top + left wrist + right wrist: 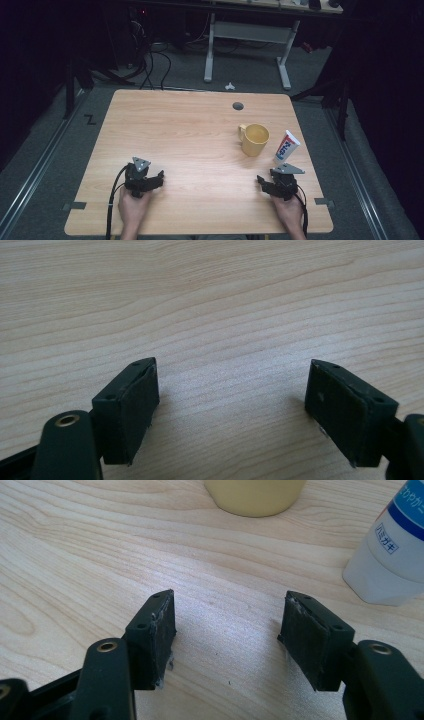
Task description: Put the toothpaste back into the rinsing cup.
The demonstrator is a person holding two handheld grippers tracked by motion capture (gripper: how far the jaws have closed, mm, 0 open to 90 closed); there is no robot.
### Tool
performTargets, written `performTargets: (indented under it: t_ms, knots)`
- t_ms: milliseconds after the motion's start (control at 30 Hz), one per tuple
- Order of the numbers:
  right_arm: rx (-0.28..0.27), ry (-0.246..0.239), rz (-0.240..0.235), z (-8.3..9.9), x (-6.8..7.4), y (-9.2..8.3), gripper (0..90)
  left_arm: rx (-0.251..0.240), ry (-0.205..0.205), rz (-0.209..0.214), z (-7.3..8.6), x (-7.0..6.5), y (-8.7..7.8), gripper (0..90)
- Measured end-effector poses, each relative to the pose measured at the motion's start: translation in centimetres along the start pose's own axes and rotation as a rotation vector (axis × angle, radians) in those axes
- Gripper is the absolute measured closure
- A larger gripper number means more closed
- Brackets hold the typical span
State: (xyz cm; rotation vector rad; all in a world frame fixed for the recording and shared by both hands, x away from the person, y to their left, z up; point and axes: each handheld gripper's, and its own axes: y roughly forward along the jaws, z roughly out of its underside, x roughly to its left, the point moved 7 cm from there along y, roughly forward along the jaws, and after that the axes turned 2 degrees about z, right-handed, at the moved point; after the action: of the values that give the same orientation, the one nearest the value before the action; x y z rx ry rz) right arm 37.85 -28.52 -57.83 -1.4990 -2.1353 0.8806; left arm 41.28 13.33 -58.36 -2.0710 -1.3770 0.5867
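A yellow mug stands upright on the right half of the wooden table, handle to the left. Just right of it a white toothpaste tube with blue and red print stands on its cap. My right gripper rests near the front right edge, below the tube, jaws open and empty; its own view shows the mug's base ahead and the tube at the right. My left gripper rests at the front left, open, with bare wood between its jaws.
A round cable hole sits near the table's far edge. Beyond the table stand a white desk frame and cables on the floor. Dark curtains close both sides.
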Motion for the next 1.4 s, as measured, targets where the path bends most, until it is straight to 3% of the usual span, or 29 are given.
performTargets:
  t_ms: [967, 1400]
  knots:
    - [0.002, 0.007, 0.007, 0.01, 0.02, -0.01, 37.3, 0.000, -0.002, 0.001, -0.01, 0.01, 0.00, 22.0]
    - [-0.008, 0.068, 0.026, 0.22, -0.08, -0.39, 39.8, -0.001, -0.003, -0.001, -0.02, 0.01, 0.02, 22.0]
